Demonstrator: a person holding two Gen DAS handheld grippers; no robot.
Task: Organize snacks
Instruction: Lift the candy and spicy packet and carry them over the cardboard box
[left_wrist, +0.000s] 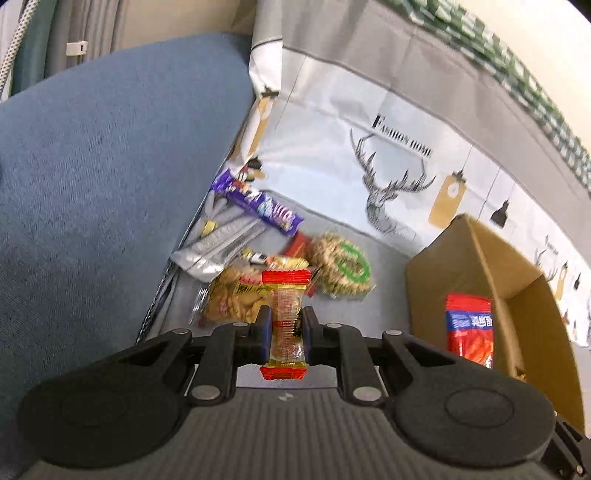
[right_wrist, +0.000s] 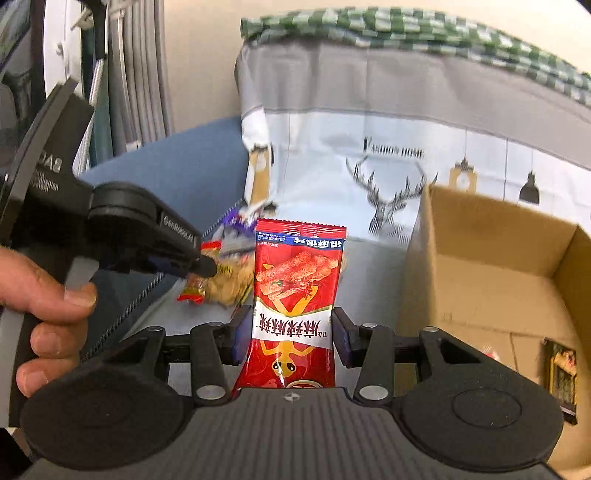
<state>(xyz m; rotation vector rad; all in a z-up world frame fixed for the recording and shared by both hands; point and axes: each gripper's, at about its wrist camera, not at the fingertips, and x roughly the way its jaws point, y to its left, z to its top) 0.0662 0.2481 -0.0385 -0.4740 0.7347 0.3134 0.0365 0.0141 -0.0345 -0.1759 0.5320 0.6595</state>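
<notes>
My left gripper (left_wrist: 286, 314) is shut on a small clear candy packet with red ends (left_wrist: 286, 321), held above a pile of snacks (left_wrist: 280, 258) on the grey cloth. My right gripper (right_wrist: 291, 321) is shut on a red spicy-strip snack bag (right_wrist: 297, 295), upright, just left of the cardboard box (right_wrist: 491, 280). The same red bag shows at the box in the left wrist view (left_wrist: 469, 325). The left gripper also shows in the right wrist view (right_wrist: 199, 264), holding the candy packet (right_wrist: 192, 291).
The pile holds a purple bar (left_wrist: 258, 201), a silver pouch (left_wrist: 218, 240), a round cracker pack (left_wrist: 341, 266) and a biscuit bag (left_wrist: 236, 299). A deer-print cloth (left_wrist: 388, 155) hangs behind. A blue cushion (left_wrist: 103, 166) lies left. The box holds a dark packet (right_wrist: 561, 373).
</notes>
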